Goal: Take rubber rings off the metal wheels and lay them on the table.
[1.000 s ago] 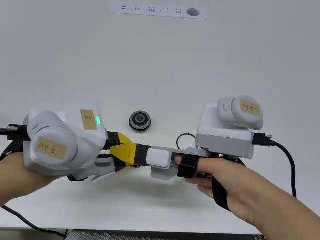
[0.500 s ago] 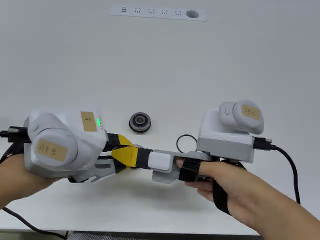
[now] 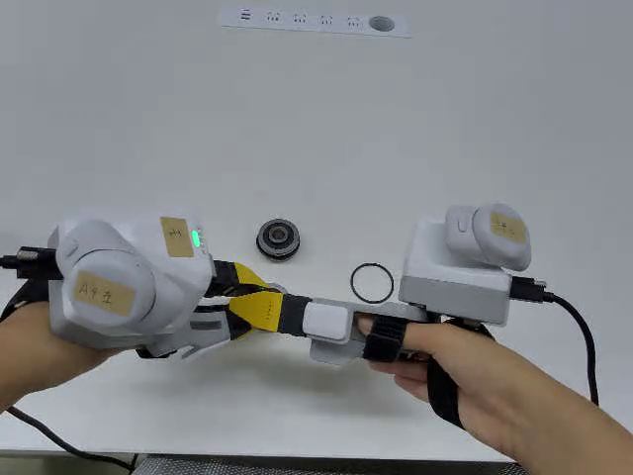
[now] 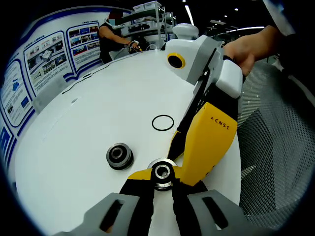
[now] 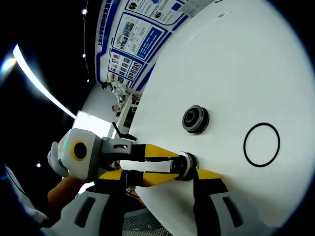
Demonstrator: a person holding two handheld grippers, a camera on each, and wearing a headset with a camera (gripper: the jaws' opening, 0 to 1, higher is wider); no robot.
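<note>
My left gripper (image 4: 161, 178) is shut on a small metal wheel (image 4: 162, 173), held just above the white table (image 3: 326, 139). My right gripper (image 5: 162, 174) comes in from the opposite side, its yellow jaws lying on either side of the same wheel (image 5: 184, 164); their grip is hidden. In the head view both grippers meet tip to tip, left gripper (image 3: 242, 295), right gripper (image 3: 267, 307). A loose black rubber ring (image 3: 371, 283) lies flat on the table beside the right gripper. A second wheel (image 3: 278, 238) with a dark rim stands alone farther back.
A white power strip (image 3: 315, 20) lies along the table's far edge. Black cables trail from both grippers toward the near edge. Behind the second wheel (image 4: 119, 156) and the ring (image 4: 162, 122) the table stretches bare.
My right gripper has slid a little to the right, uncovering the whole ring on the table. The left gripper and the far wheel have stayed put.
</note>
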